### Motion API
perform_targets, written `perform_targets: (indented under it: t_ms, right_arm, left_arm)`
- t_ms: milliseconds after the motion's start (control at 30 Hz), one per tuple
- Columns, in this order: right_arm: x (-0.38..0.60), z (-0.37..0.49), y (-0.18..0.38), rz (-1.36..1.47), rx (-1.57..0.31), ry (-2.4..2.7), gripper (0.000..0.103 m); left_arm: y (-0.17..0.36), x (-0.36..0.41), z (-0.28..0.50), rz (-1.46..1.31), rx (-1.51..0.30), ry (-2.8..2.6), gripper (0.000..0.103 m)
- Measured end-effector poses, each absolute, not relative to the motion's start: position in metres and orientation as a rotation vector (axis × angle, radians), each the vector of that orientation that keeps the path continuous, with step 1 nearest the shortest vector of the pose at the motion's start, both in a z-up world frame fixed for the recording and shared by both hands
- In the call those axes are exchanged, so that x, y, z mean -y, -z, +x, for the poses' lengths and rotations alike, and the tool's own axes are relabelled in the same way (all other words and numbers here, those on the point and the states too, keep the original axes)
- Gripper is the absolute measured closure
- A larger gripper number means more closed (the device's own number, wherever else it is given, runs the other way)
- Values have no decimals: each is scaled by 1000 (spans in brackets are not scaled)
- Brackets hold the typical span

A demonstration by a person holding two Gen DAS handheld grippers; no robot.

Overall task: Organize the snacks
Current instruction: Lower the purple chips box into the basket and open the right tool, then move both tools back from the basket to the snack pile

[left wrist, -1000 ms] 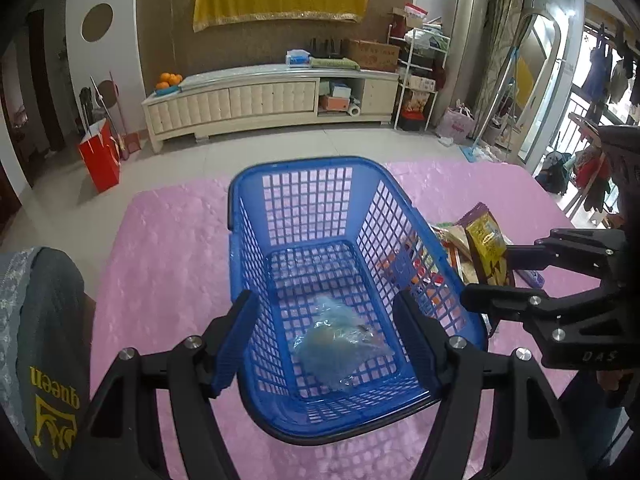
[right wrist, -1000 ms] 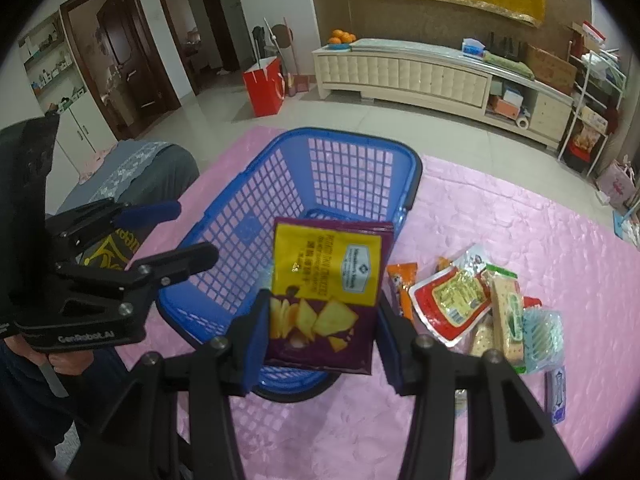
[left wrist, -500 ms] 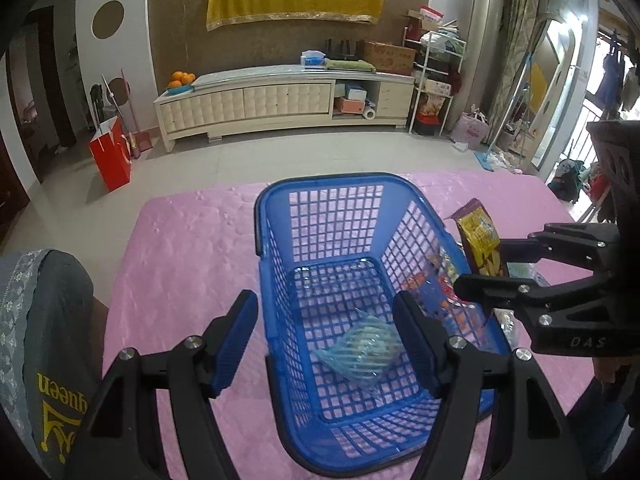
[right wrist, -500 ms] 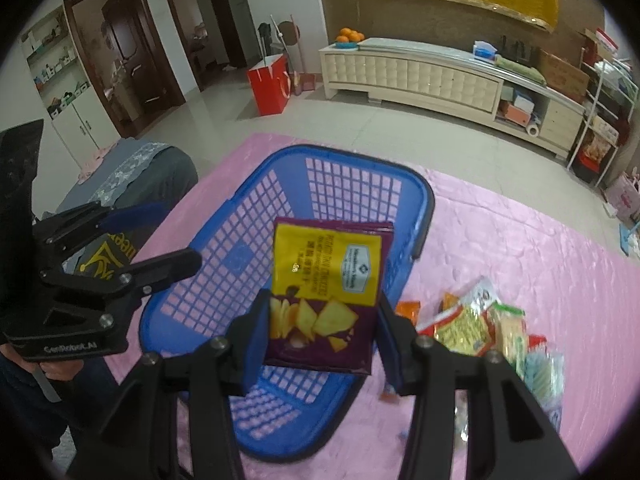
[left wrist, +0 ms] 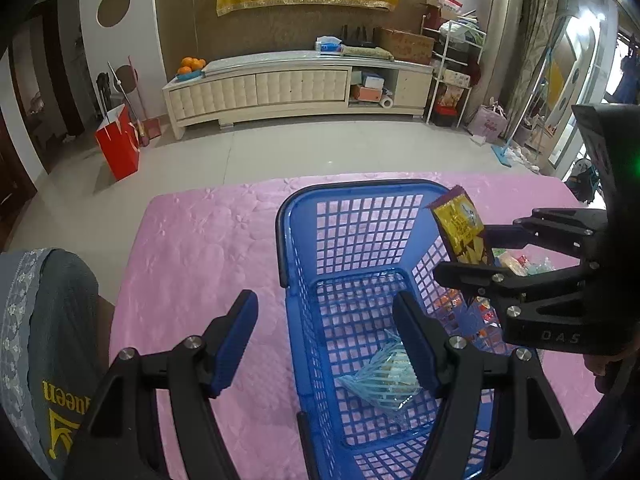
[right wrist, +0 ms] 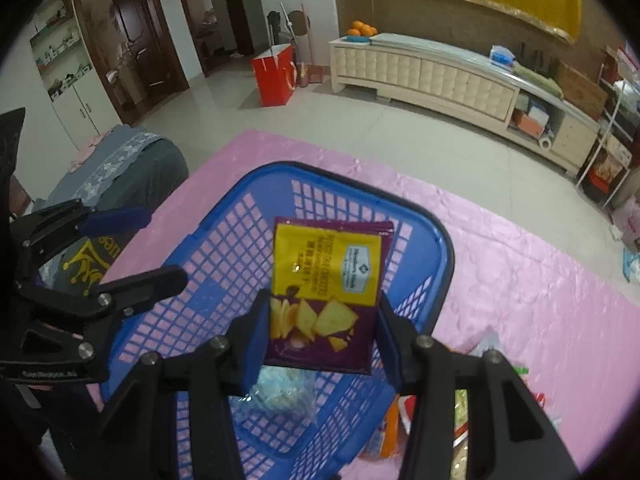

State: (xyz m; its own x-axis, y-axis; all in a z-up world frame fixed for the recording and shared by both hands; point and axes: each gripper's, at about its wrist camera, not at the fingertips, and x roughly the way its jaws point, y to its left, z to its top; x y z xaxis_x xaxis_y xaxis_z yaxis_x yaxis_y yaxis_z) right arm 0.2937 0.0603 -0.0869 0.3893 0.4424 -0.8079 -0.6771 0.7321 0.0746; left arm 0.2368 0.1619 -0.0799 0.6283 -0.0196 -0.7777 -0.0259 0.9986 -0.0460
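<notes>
My right gripper (right wrist: 322, 334) is clamped on a purple-and-yellow chip packet (right wrist: 326, 292). Both blue pads press the packet's lower side edges, and the jaws stand at a middling width set by the packet. The packet stands upright between the pads, its printed face toward the camera and its top edge well above the fingertips. Directly beyond and below these jaws is the blue plastic basket (right wrist: 224, 248), so the packet hangs over the basket's open interior. Under the left finger of this gripper, a clear wrapped snack (right wrist: 280, 394) lies on the basket floor. To the right of and below the right finger, loose snack packets (right wrist: 390, 428) lie on the pink tablecloth (right wrist: 520, 292), outside the basket wall.

My left gripper (left wrist: 324, 336) is open and holds nothing. Its jaws straddle the basket's left wall: the left finger is over bare pink tablecloth, the right finger is over the basket interior. The clear wrapped snack (left wrist: 384, 376) lies just beside the right finger's pad, on the basket floor, with no contact visible. Right of these jaws, my right gripper appears with the chip packet (left wrist: 460, 224) raised over the basket's right rim.
</notes>
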Motion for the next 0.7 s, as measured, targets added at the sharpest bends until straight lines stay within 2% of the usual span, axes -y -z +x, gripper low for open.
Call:
perform_targets:
  t_ms: [100,167,200,233,267,300,700]
  right_arm:
    - [-62,300,92,-295,-942,-735,48]
    - [-61,300,92,-305,-933,-722,33]
    - [-59,299,91,-298,-918,-707,20]
    - [-54,299,87,-272,-893,-689,13]
    - [-50,298,84,-253,-882,-686,11]
    - [-47,297,82,-241,-881,-687,8]
    - [3,264,40,-226,-859,-622,8]
  left_arm:
    - [83,-166,239,-67,-900,-13,35]
    - [85,-167,239,-73,-904,-15,35]
    - [85,-167,238,-76,-906,-11,35]
    - [86,-167,238,-77,-909,-10,35]
    - [86,-167,237,-77,-911,-11,28]
    - [86,-168,236,-76,-908,-14,26]
    - [55,-137,209,-54,-853,35,26]
